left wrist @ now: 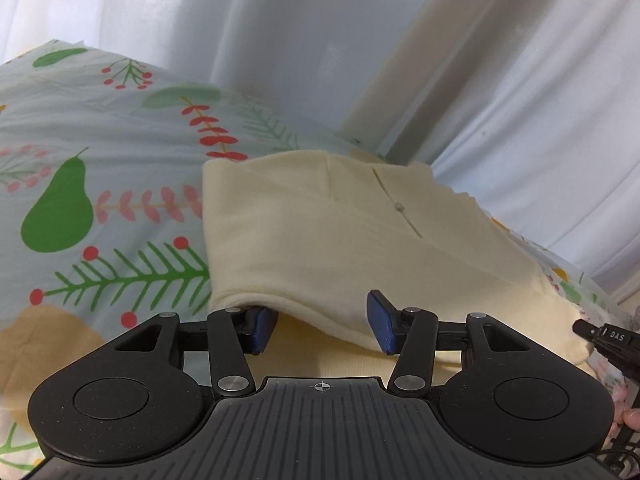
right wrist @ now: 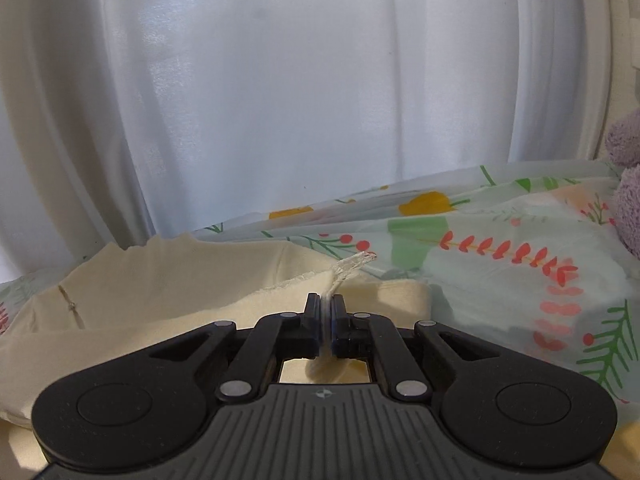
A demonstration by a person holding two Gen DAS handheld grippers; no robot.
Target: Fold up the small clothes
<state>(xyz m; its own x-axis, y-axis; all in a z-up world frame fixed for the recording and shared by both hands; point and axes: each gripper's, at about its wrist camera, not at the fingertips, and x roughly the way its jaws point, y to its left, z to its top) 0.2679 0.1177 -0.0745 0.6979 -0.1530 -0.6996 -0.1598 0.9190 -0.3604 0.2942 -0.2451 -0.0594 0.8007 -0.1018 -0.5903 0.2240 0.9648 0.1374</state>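
While the right gripper (right wrist: pixel 327 322) pinches the cream garment (right wrist: pixel 160 280), only its view shows a purple towel (right wrist: pixel 626 184).

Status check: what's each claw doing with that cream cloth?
Left gripper open, cloth edge between its jaws. Right gripper shut on cloth. Nothing in the way.

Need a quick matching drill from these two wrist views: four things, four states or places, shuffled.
Things:
1. left hand-held gripper
2. right hand-held gripper
3. cream garment
4. patterned bedsheet

States or places:
A. lies under the garment, printed with pears and berry sprigs
B. shut, thin cream fabric pinched between its pads
C. jaws apart, astride a folded hem
D. partly folded, a small button on its slit

Pairs: 1-C, 2-B, 3-D, 4-A
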